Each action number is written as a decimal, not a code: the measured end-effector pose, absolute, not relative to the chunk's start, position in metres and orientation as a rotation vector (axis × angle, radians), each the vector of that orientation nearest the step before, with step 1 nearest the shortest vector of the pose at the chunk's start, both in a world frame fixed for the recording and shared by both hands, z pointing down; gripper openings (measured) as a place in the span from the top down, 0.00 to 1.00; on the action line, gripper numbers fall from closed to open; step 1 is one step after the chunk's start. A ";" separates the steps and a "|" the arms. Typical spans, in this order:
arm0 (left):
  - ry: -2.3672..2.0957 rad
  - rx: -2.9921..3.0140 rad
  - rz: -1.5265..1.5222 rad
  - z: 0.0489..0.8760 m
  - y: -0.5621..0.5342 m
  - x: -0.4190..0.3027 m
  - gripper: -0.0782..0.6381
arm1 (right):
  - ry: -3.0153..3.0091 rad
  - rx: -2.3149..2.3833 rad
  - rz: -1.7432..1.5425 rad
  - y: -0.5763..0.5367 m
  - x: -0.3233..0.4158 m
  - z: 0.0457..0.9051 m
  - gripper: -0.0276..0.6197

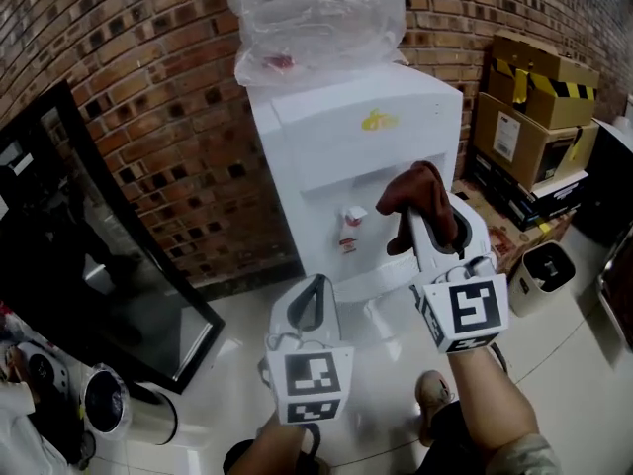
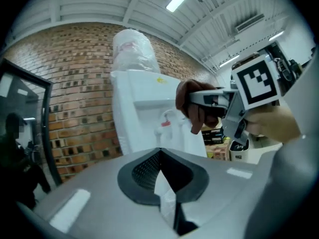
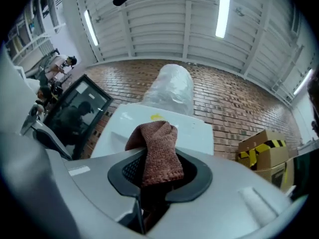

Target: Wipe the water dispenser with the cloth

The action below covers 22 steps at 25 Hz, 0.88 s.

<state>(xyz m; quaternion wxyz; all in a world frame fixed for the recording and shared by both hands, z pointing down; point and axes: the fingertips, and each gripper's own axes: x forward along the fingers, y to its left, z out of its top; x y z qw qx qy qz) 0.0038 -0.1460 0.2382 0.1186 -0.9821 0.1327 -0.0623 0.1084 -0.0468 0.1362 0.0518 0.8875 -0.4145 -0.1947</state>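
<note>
The cloth (image 1: pixel 415 194), brown-red and bunched, is clenched in the right gripper (image 1: pixel 423 221), its free end flopped over the jaw tips. It hangs just before the dispenser (image 1: pixel 336 146), at the front recess, right of the red tap (image 1: pixel 351 221); whether it touches the panel I cannot tell. The left gripper (image 1: pixel 315 290) is lower, left of the right one, with its jaws pressed together and nothing in them. A plastic-wrapped bottle (image 1: pixel 316 18) sits on the dispenser's top. Behind is a brick wall (image 1: pixel 148 117), and boxes (image 1: pixel 534 107) stand on the floor (image 1: pixel 396 384) to the right.
</note>
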 end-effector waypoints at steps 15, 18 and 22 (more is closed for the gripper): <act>0.650 -2.854 -0.204 0.265 -0.218 -0.043 0.89 | -1.670 2.564 -0.504 -0.172 0.036 0.176 0.80; 0.657 -2.868 -0.203 0.267 -0.220 -0.040 0.89 | -1.675 2.558 -0.432 -0.184 0.044 0.201 0.80; 0.621 -2.885 -0.205 0.269 -0.211 -0.029 0.89 | -1.687 2.539 -0.384 -0.186 0.046 0.219 0.80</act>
